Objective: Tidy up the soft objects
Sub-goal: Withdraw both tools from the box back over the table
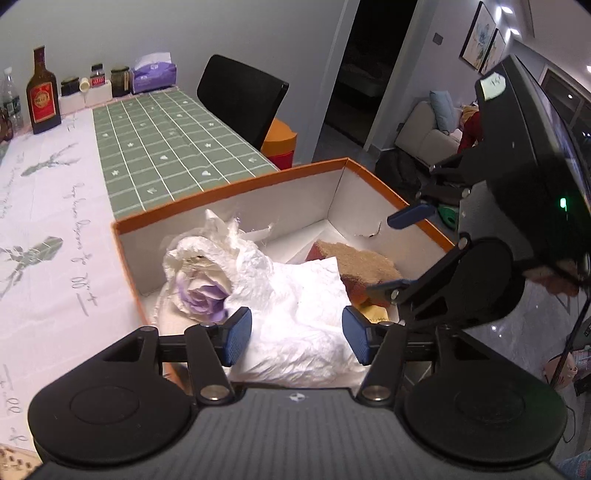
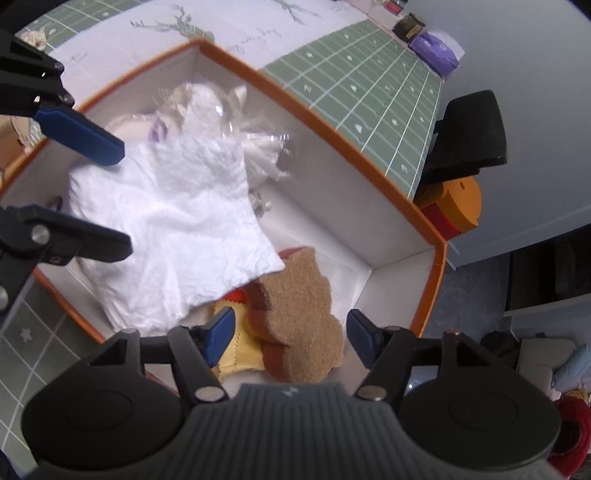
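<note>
Grey wall (image 1: 177, 26) behind tabletop (image 1: 48, 221); black chair (image 1: 240, 96) beside dark doorway (image 1: 373, 55); framed pictures (image 1: 484, 40); pale sofa (image 1: 428, 133); glossy floor (image 1: 517, 332).

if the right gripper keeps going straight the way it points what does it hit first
Most likely the brown felt-topped sponge, lying in the orange-rimmed box right between the open right gripper fingers. Depth is unclear, so contact distance can't be judged.

The left gripper (image 1: 297, 336) and right gripper (image 2: 287, 336) look alike: black linkage arms with silver screws, round black discs behind the fingers (image 1: 236, 334), blue pads on the inner faces, and a ribbed grey body carrying a small white emblem.
</note>
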### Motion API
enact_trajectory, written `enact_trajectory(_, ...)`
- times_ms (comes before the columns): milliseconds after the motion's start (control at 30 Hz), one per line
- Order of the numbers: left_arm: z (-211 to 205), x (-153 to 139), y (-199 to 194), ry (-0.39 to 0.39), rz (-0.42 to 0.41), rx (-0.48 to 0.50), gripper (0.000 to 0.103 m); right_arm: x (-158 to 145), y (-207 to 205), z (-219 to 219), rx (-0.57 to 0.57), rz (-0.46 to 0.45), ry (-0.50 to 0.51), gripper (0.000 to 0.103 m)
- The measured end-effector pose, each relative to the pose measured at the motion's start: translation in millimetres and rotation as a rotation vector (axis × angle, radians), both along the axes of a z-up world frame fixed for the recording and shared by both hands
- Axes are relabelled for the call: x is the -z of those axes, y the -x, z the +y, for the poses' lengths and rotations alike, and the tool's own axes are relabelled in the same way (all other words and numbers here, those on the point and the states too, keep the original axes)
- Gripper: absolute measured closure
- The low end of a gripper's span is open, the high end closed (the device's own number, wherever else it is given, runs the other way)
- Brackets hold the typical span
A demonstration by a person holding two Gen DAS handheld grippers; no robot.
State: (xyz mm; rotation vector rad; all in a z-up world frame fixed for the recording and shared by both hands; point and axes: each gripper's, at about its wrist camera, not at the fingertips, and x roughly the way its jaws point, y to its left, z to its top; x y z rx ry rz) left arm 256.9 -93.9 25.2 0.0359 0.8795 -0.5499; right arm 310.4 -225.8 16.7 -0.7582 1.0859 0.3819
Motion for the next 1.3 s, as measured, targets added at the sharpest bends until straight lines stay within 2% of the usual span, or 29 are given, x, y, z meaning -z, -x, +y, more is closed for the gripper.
enact_trajectory(167,33.1,-23.7,13.2,-0.014,-0.031,-0.036,0.037,-31.2,7.1,21.7,-0.021,-0.052,-0.067,0.035)
enact_trajectory(333,74.0,-46.1,29.4,-0.070,-0.060,-0.080,0.037,-64.6,17.9,55.9,-0.057,-0.078,-0.207,0.035)
enact_trajectory(500,116.7,-54.9,47.1,-0.166,-0.059,-0.154,0.037,-74.6,32.0,103.5,-0.110,-0.052,-0.313,0.035)
enact_trajectory(633,149.4,-52.4,56.7,-0.253,-0.026,-0.210,0.037,-68.0,40.9,144.9,-0.177,0.006,-0.345,0.035)
enact_trajectory(833,195.2,-32.3,66.3,-0.409,0.060,-0.246,0.037,-36.2,57.0,203.6,-0.317,0.067,-0.229,0.035)
enact_trajectory(1033,233.4,6.9,59.6,-0.524,0.176,-0.285,0.037,-1.4,58.3,229.9,-0.375,0.134,-0.131,0.036)
enact_trajectory(1200,249.1,34.0,49.1,-0.569,0.232,-0.237,0.037,19.9,56.0,240.3,-0.462,0.211,-0.073,0.035)
enact_trajectory(1300,250.7,46.2,38.3,-0.611,0.266,-0.206,0.037,33.3,51.4,244.2,-0.474,0.261,-0.026,0.035)
